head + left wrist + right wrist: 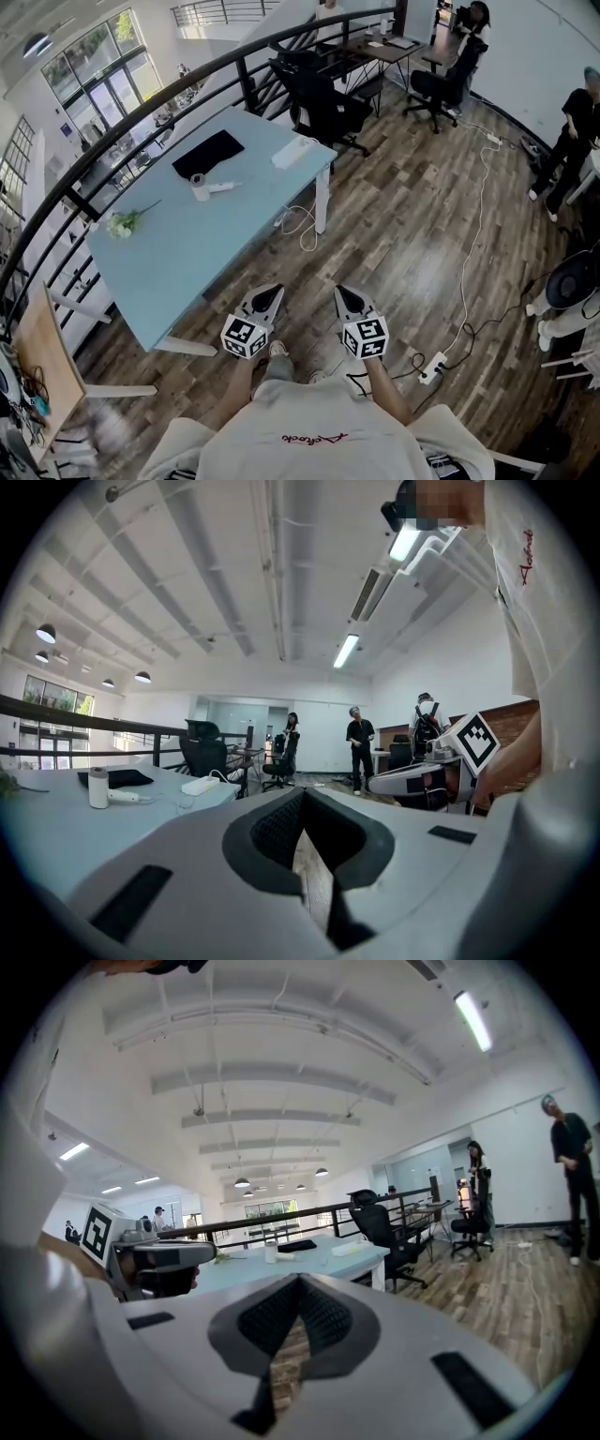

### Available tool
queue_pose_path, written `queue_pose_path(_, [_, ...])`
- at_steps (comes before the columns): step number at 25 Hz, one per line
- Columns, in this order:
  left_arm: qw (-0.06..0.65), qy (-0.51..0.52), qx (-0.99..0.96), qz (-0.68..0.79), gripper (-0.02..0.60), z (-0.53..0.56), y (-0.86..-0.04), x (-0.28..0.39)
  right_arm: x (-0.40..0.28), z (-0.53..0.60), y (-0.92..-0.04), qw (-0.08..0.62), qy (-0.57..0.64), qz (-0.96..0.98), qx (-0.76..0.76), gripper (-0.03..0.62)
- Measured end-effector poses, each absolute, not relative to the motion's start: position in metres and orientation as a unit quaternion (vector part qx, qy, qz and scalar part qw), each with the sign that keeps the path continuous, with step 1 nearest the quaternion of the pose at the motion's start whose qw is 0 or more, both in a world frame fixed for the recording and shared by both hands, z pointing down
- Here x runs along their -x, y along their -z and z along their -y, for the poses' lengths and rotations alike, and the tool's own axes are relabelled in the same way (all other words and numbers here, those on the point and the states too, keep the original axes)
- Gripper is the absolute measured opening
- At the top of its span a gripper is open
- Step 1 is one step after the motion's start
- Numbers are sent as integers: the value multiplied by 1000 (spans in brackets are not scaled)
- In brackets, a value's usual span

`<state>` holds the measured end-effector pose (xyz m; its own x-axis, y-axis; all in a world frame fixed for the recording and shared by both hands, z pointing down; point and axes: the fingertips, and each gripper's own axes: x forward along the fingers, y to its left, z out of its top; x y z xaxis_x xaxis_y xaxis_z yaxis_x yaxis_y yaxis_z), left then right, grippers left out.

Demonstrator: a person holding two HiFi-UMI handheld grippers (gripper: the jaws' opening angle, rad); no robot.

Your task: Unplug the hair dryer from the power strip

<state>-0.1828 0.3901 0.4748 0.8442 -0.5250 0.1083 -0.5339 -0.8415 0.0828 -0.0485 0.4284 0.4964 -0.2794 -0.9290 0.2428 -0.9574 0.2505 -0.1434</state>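
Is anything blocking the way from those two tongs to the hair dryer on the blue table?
Nothing visible does. The left tongs and right tongs are shut, empty, short of the table; only bare tabletop lies before the hair dryer and power strip.

Too small to tell: whether the hair dryer [208, 187] is plugged into the power strip [293, 153].

dryer [204, 187]: white, mid-table [187, 253], barrel on end
strip [293, 152]: white, flat near table's corner, apart from dryer
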Motion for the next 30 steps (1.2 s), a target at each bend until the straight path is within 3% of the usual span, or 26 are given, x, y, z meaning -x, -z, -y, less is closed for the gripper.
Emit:
queue_pose_path(18, [54, -21, -968, 243, 8, -271, -474, 152, 27, -315, -492, 65, -119, 772, -620, 17])
queue_pose_path(30, [64, -13, -971, 229, 6, -156, -471, 180, 59, -197, -486, 76, -117, 767, -627, 17])
